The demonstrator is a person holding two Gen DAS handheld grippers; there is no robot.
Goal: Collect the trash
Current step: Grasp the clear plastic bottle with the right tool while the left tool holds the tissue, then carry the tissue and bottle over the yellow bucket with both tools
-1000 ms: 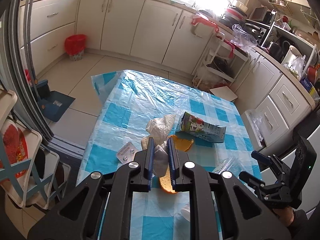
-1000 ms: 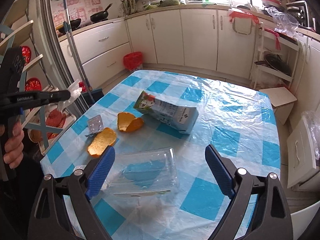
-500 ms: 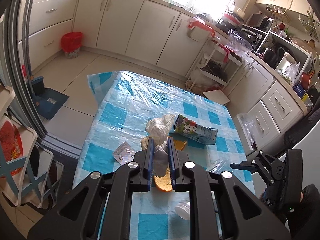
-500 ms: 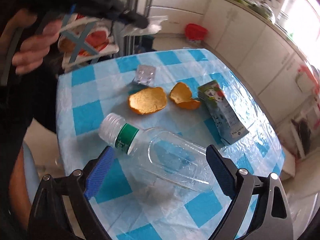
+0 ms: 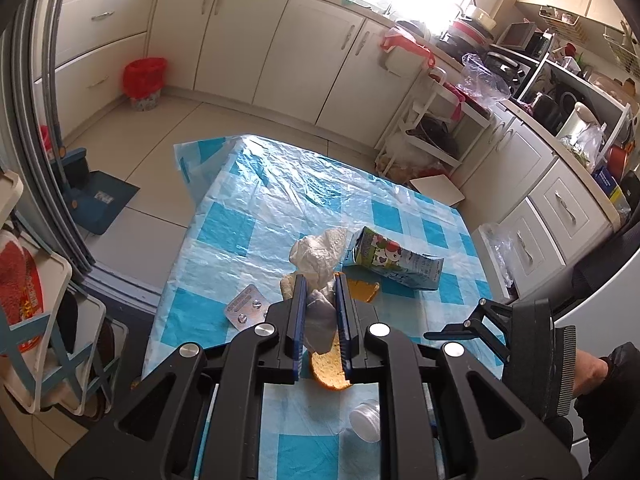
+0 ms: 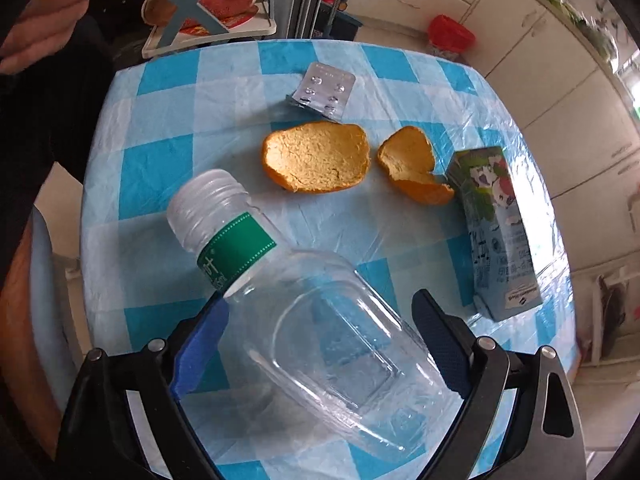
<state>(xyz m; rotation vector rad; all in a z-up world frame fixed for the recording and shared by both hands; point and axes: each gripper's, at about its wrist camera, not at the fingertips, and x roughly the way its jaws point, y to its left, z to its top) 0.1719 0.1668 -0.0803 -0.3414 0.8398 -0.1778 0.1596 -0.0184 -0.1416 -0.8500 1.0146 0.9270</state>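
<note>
Left gripper (image 5: 321, 284) clenched on crumpled white tissue (image 5: 318, 254); right gripper (image 6: 320, 320) spread around clear plastic bottle (image 6: 316, 320), beside orange peels (image 6: 316, 162).

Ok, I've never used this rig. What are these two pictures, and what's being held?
No robot here: a person holds one hand-held gripper in each hand, with a camera on each looking along its fingers.

The left camera's picture shows the left hand-held gripper shut on a crumpled tissue, above the table.

The right camera's picture shows the right hand-held gripper open, its fingers either side of a clear plastic bottle lying on its side. I can't tell whether they touch it yet.

Also on the checked tablecloth: two orange peels, a pill pack and a milk carton on its side.
</note>
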